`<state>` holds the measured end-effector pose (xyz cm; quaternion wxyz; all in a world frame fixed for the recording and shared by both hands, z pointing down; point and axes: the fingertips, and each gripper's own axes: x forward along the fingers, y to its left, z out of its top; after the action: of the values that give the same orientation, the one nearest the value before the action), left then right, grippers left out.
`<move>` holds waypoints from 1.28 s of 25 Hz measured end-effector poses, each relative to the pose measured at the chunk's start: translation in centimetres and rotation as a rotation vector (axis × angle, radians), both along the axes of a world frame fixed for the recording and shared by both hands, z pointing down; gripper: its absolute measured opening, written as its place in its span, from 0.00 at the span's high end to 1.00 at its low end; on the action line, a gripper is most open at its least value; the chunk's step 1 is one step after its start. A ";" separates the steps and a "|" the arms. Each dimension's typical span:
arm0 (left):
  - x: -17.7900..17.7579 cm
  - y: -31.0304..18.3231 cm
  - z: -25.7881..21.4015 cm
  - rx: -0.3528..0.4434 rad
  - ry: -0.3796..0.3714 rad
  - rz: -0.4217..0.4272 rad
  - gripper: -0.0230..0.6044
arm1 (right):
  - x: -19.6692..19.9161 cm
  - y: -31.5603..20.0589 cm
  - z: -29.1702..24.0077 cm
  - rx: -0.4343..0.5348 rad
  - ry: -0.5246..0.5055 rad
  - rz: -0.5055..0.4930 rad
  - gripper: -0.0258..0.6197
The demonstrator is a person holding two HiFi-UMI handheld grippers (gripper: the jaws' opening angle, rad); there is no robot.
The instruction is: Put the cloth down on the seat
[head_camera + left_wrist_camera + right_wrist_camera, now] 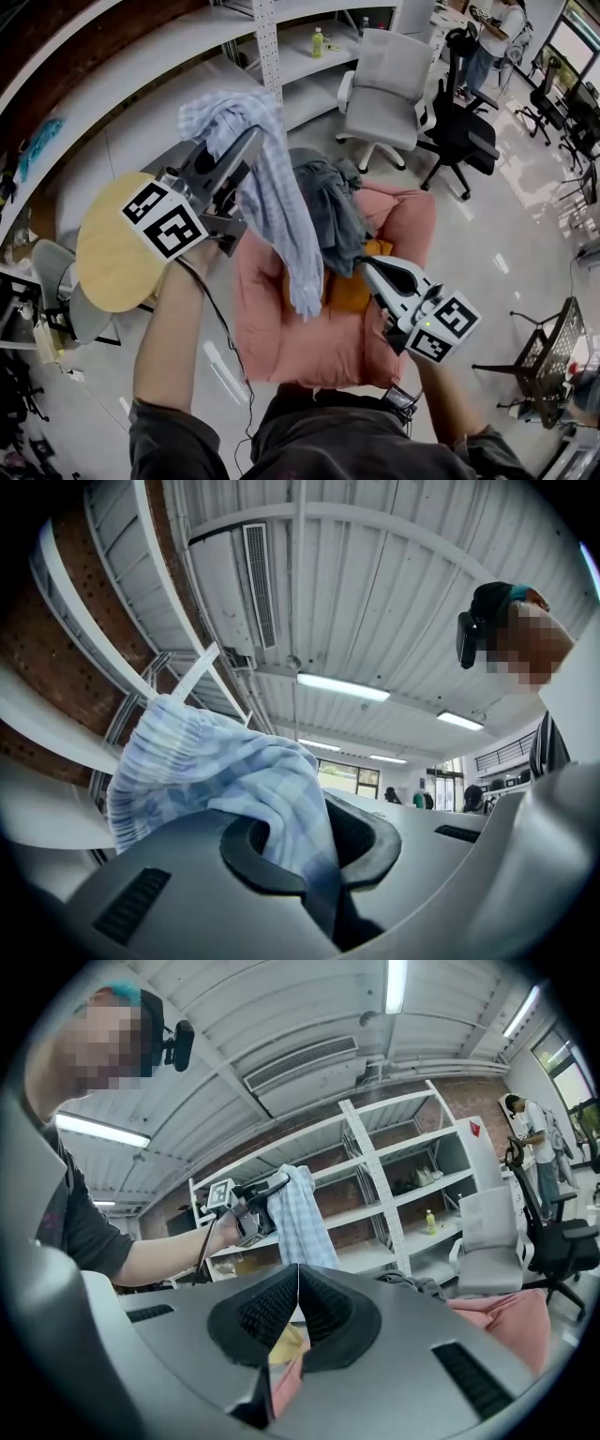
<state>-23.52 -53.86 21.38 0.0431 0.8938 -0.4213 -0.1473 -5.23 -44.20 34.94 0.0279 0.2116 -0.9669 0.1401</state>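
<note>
A blue-and-white checked cloth [277, 197] hangs from my left gripper [253, 141], which is raised above the pink seat [281, 328]. In the left gripper view the cloth [206, 761] bunches over the jaws, and the left gripper [321, 855] is shut on it. A grey cloth [328, 192] and a yellow cloth [352, 292] lie on the seat. My right gripper [364, 265] sits low at the seat's right side, next to the yellow cloth. In the right gripper view my right gripper [298, 1299] is shut with nothing between the pads, and the checked cloth [302, 1213] hangs ahead.
A round wooden table [112, 253] stands left of the seat. A white office chair [384, 84] and a black chair [464, 131] stand behind it. White shelving [272, 37] with a green bottle [318, 41] runs along the back. A person [492, 37] stands far off.
</note>
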 end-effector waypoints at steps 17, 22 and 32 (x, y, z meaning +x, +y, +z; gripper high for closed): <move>-13.5 -15.8 12.1 -0.129 -0.046 0.033 0.90 | -13.1 -10.4 4.3 -0.049 0.084 0.088 0.94; -15.8 -18.5 15.3 -0.159 -0.074 0.020 0.90 | -17.3 -12.3 4.9 -0.030 0.080 0.060 0.94; -15.4 -21.5 19.1 -0.134 -0.276 -0.034 0.90 | -22.4 -15.3 6.3 -0.020 0.099 0.007 0.94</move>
<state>-38.91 -75.37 40.50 0.0418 0.8934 -0.4472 0.0048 -27.63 -59.55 41.29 0.0773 0.2214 -0.9621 0.1390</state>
